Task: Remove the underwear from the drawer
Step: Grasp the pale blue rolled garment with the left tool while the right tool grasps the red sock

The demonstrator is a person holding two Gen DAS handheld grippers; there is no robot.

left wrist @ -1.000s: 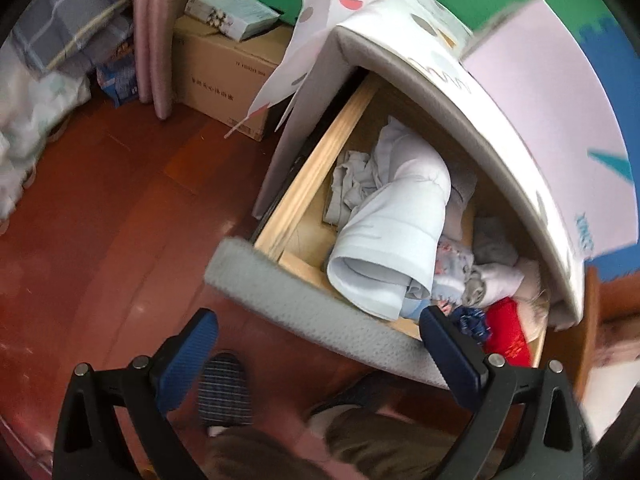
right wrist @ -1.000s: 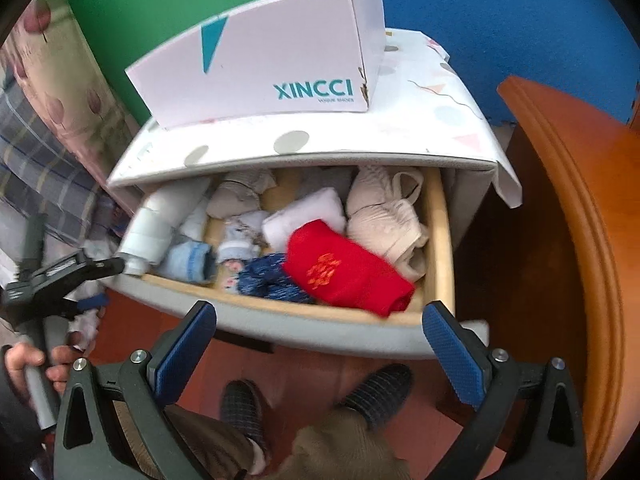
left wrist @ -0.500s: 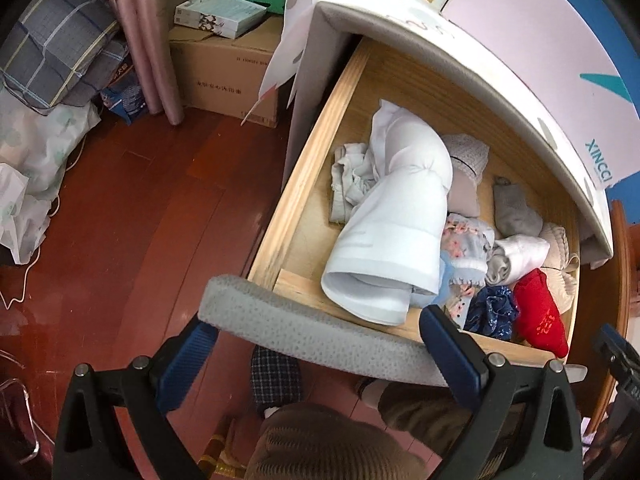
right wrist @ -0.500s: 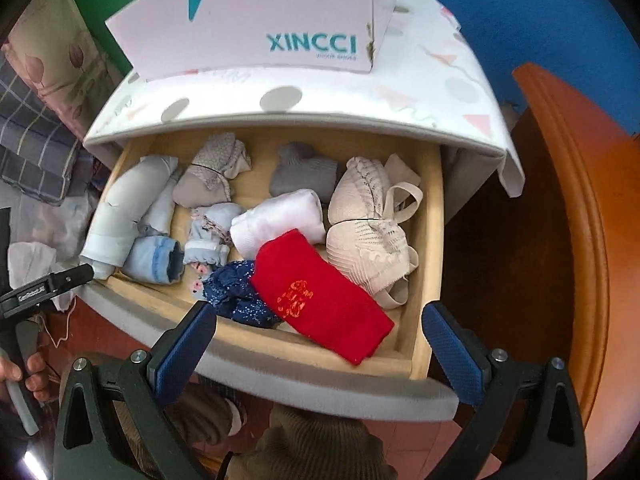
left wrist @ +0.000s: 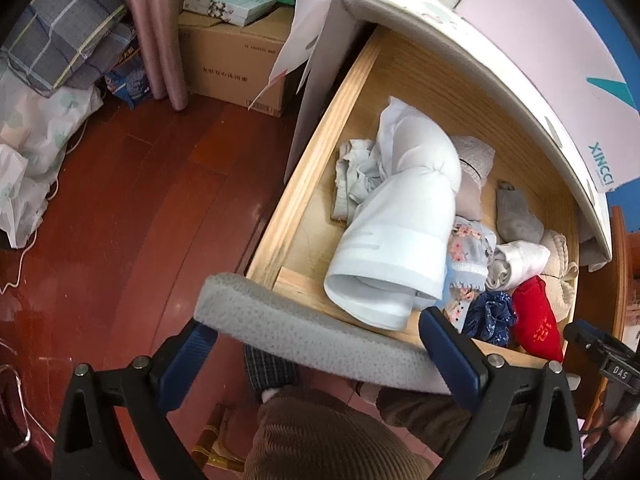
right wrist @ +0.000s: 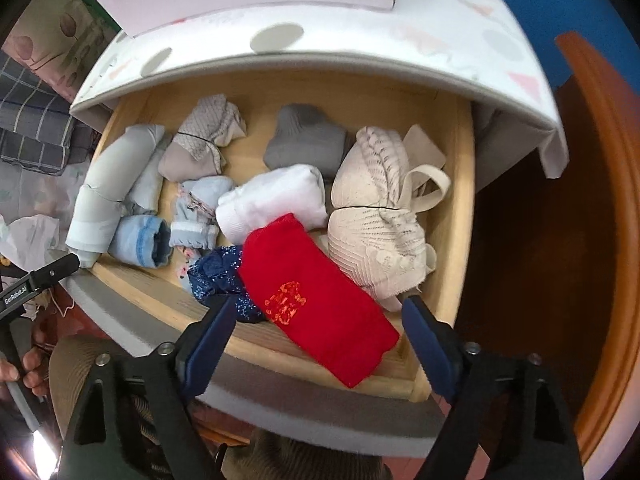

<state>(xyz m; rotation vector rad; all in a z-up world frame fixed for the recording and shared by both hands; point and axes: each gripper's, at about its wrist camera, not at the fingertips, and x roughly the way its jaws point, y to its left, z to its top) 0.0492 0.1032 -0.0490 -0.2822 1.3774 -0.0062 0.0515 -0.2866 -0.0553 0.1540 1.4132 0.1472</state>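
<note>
With its jaws spread wide and holding nothing, the right gripper [right wrist: 316,332] hung just above the folded red underwear [right wrist: 320,304] at the front of the open drawer [right wrist: 456,216], while the left gripper [left wrist: 316,356], equally open, hovered over the drawer's padded front edge [left wrist: 304,332].

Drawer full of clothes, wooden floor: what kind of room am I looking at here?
Most likely a bedroom at home. The open drawer holds folded underwear such as a red pair, and plaid bedding is piled beside a curtain.
</note>
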